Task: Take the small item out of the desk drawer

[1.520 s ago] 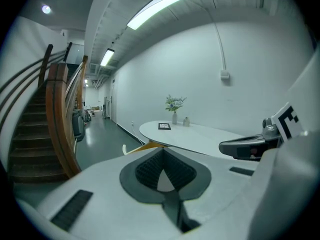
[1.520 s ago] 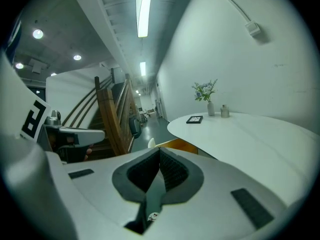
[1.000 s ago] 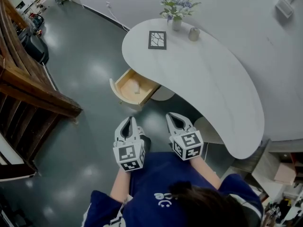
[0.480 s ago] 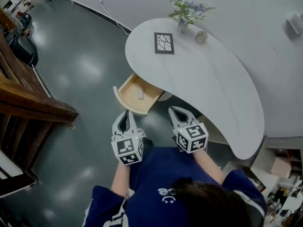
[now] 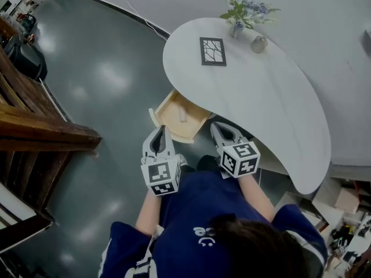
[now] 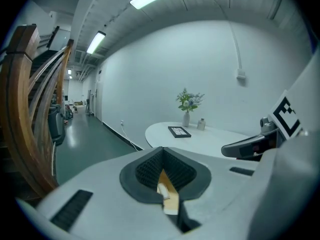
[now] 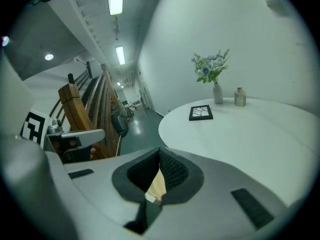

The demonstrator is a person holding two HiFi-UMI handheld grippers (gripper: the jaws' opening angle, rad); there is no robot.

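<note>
We hold the left tool [image 5: 161,129] and right tool [image 5: 216,126] pressed together, empty, just short of the open drawer [image 5: 168,112] under the desk [image 5: 261,91]. The small white item [image 5: 182,116] lies inside it.

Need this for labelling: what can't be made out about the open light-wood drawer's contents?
- Small white item: too small to identify, head view; left gripper view shows it between the jaws.
- Light-wood drawer: rear hidden under white curved desk top, head view.
- Right gripper view: jaws block all but a wood sliver.
</note>
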